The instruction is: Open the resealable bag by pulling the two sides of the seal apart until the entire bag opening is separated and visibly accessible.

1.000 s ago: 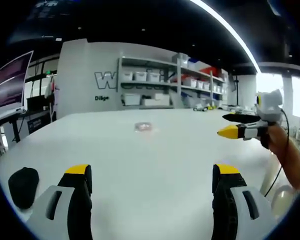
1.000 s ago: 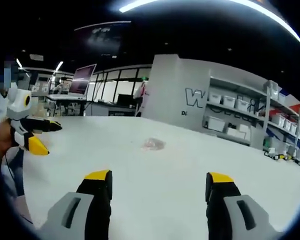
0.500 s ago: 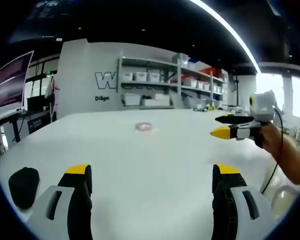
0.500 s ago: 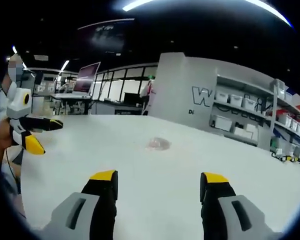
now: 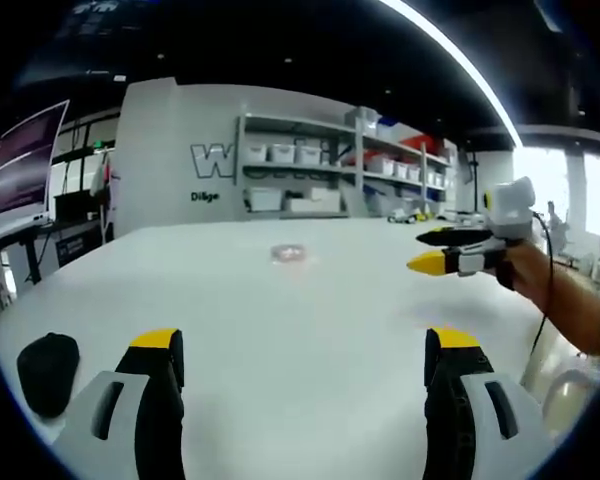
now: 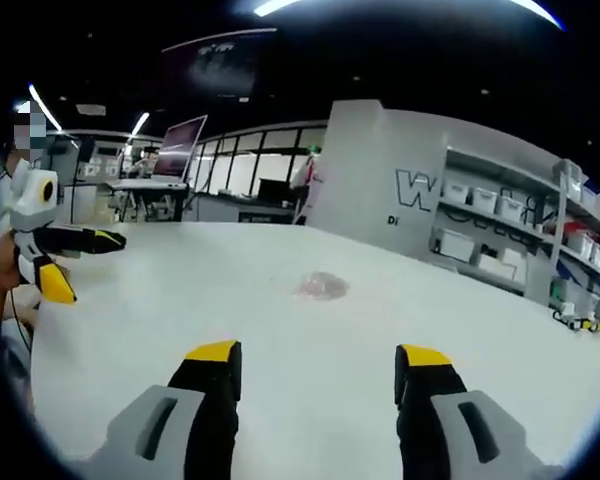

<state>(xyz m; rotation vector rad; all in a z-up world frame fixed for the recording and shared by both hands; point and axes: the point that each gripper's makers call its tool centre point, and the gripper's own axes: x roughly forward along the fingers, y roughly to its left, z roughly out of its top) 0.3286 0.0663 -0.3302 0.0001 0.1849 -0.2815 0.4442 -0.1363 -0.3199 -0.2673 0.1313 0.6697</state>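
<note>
A small clear resealable bag [image 5: 287, 255] with something pinkish inside lies flat far out on the white table [image 5: 280, 320]; in the right gripper view the bag [image 6: 323, 286] lies ahead of the jaws. My left gripper [image 5: 305, 345] is open, jaws wide over bare table, well short of the bag. My right gripper [image 6: 318, 356] is open too, nothing between its yellow tips. From the right, the right gripper [image 5: 435, 251] enters the left gripper view, held in a hand. At the left of the right gripper view is the left gripper [image 6: 85, 262].
A black rounded object [image 5: 46, 372] sits on the table by my left jaw. Shelving with white bins [image 5: 330, 170] stands against the far wall. Desks with a monitor [image 6: 175, 150] are beyond the table's left side. A person's arm [image 5: 570, 305] reaches in at right.
The right gripper has moved a little forward and inward toward the bag, its jaws slightly narrower. The left gripper has stayed put.
</note>
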